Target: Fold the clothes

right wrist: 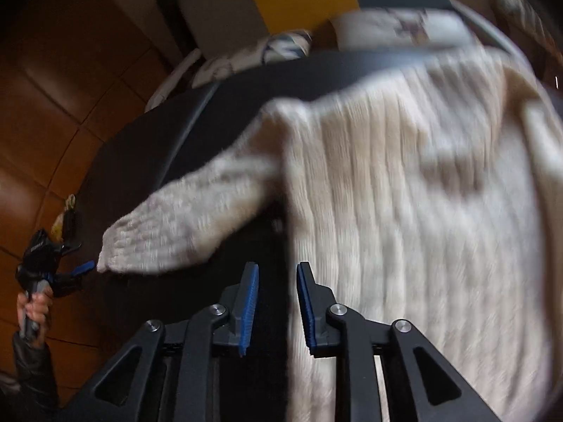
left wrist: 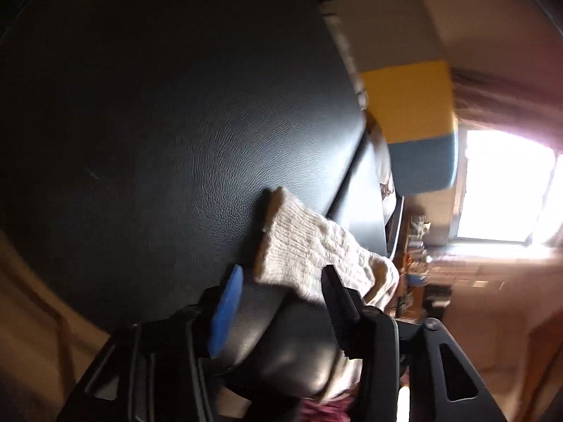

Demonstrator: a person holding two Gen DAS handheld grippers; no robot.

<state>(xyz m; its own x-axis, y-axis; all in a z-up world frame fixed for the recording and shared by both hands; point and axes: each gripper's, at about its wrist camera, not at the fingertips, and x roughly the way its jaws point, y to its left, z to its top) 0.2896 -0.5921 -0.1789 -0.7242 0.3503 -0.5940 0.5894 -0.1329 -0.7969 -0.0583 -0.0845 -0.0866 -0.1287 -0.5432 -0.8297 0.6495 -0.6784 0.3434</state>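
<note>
A cream cable-knit sweater [right wrist: 404,211] lies spread on a black leather surface [right wrist: 218,123], one sleeve [right wrist: 183,225] stretched out to the left. My right gripper [right wrist: 277,267] is open just beside the sweater's left edge, with nothing pinched between its blue pads. At the far left, my left gripper [right wrist: 79,272] sits at the sleeve's cuff, held by a person's hand [right wrist: 33,311]. In the left wrist view, the cuff [left wrist: 302,246] lies between the tips of the left gripper [left wrist: 284,270]. That gripper is open, its pads clear of the knit, over the leather surface [left wrist: 158,123].
A grey, yellow and blue cushion [left wrist: 404,98] stands behind the leather surface, with patterned pillows [right wrist: 253,52] beside it. A bright window [left wrist: 506,183] glares at the right. Brown tiled floor [right wrist: 52,105] borders the surface on the left.
</note>
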